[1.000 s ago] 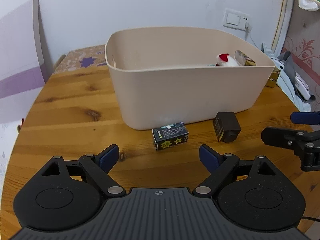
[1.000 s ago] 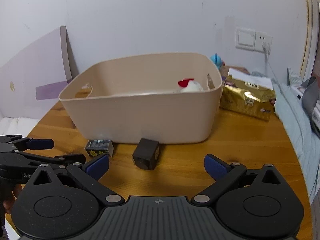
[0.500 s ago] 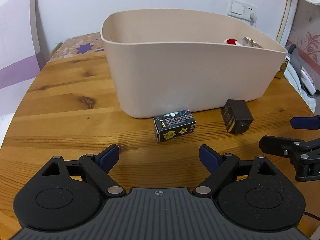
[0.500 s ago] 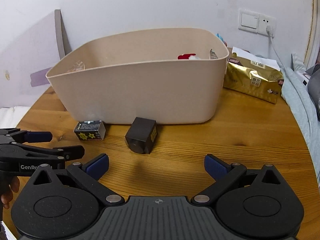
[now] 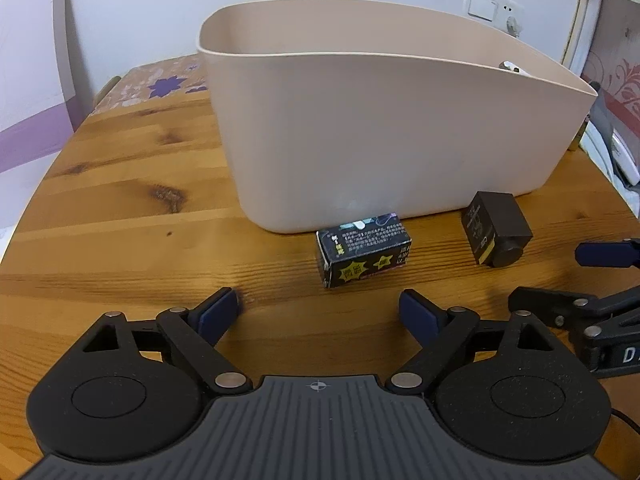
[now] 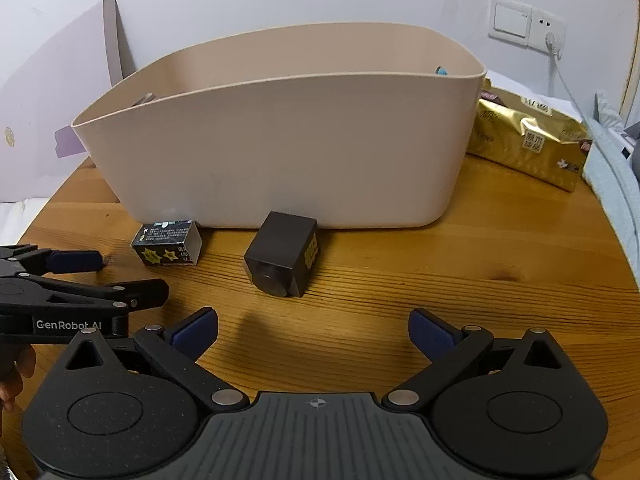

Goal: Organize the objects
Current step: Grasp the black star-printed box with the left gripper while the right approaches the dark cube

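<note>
While both grippers hung spread and empty, left gripper (image 5: 320, 308) faced the box (image 5: 364, 254) beside the bin (image 5: 380, 140); right gripper (image 6: 314, 330) faced the cube (image 6: 282, 258). Each should straddle squarely before closing.

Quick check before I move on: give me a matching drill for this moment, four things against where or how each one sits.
Things:
1. star-printed box
2. dark cube box
3. gold packet
4. beige bin

Places or states:
A. on the table to the right of the bin
B. ahead of the open left tongs
C. standing behind both small boxes
D. ahead of the open right tongs

Pairs: 1-B, 2-D, 3-A, 4-C
</note>
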Tool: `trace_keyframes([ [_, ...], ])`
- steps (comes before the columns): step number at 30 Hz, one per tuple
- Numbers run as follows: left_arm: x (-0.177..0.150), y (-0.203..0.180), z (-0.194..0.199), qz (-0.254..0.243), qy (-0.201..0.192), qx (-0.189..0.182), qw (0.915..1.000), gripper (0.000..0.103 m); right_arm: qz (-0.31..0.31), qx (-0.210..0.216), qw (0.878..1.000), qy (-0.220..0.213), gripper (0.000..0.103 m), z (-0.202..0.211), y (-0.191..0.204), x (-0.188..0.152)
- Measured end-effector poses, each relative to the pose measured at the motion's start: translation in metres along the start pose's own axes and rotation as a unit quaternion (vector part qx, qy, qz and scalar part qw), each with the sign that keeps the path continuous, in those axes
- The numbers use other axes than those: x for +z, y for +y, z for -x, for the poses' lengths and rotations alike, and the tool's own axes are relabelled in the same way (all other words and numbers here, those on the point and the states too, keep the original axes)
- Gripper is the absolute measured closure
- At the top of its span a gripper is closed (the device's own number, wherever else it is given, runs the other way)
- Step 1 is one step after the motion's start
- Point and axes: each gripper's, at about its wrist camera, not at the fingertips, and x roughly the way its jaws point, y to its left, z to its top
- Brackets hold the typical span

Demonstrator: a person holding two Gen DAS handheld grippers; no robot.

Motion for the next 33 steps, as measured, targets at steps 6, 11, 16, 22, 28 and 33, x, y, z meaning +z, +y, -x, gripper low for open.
trace_keyframes([
  [6,0.003,-0.007,-0.004,-0.015,-0.004,-0.002,0.9999,0.012,0.005,-0.004,1.0,0.005,0.0,-0.009,0.0,0.001],
  [11,0.007,-0.01,-0.008,-0.016,-0.003,0.0,0.9999,0.011,0.018,-0.012,1.0,0.0,0.0,-0.012,0.002,0.002],
  [16,0.01,-0.013,-0.01,-0.014,-0.004,0.003,0.9999,0.011,0.019,-0.012,1.0,-0.008,0.0,-0.014,0.0,0.003],
  [22,0.013,-0.012,-0.015,-0.008,-0.009,0.007,0.9999,0.011,0.016,-0.012,1.0,-0.013,0.0,-0.016,-0.001,0.005],
  [28,0.017,-0.009,-0.02,0.002,-0.017,0.015,0.9997,0.011,0.013,-0.008,1.0,-0.016,0.0,-0.019,0.0,0.008],
  [33,0.02,-0.008,-0.024,0.009,-0.02,0.021,0.9995,0.011,0.012,-0.01,1.0,-0.019,0.0,-0.021,0.002,0.01],
])
